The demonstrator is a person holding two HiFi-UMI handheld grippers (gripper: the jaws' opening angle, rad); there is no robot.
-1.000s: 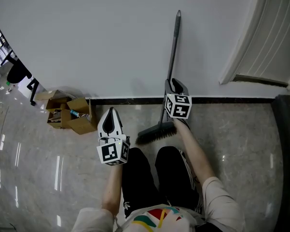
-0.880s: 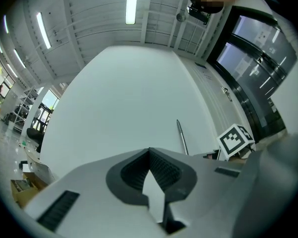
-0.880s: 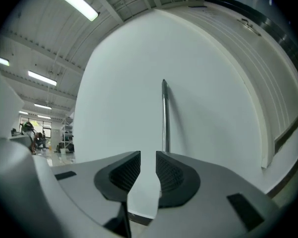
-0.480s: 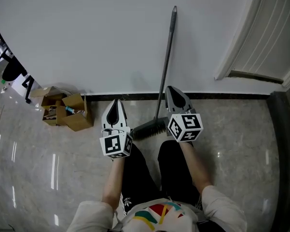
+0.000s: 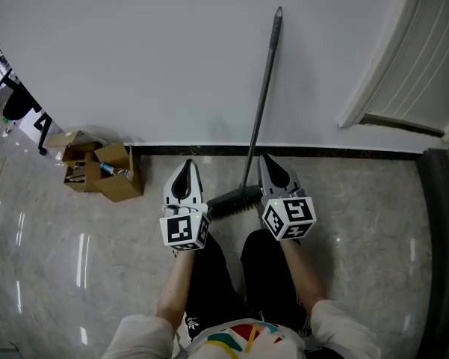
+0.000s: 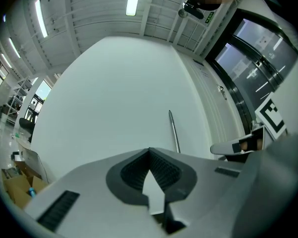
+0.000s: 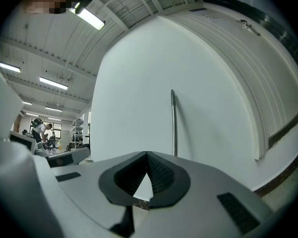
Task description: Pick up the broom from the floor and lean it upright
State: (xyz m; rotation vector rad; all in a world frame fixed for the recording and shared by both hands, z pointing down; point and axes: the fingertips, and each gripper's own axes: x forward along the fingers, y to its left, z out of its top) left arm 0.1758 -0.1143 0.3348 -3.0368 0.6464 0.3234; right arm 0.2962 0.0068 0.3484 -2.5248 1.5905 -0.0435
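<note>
The broom leans upright against the white wall, its grey handle point(image 5: 263, 103) rising from the dark brush head point(image 5: 235, 200) on the floor. Its handle also shows in the left gripper view point(image 6: 174, 133) and the right gripper view point(image 7: 173, 123). My left gripper point(image 5: 187, 164) hovers left of the brush head, shut and empty. My right gripper point(image 5: 267, 158) hangs just right of the handle's foot, apart from it, shut with nothing between its jaws. Each gripper view shows ribbed pads meeting at the tips: left gripper point(image 6: 149, 150), right gripper point(image 7: 147, 154).
Open cardboard boxes point(image 5: 104, 172) sit on the glossy floor by the wall at left. A dark baseboard point(image 5: 336, 152) runs along the wall. A white door frame point(image 5: 381, 66) stands at right, with a dark panel point(image 5: 439, 238) along the right edge. The person's legs are below the grippers.
The right gripper has drawn back from the broom handle toward the person, with nothing in it. The broom stays leaning on the wall. The left gripper shifted slightly right.
</note>
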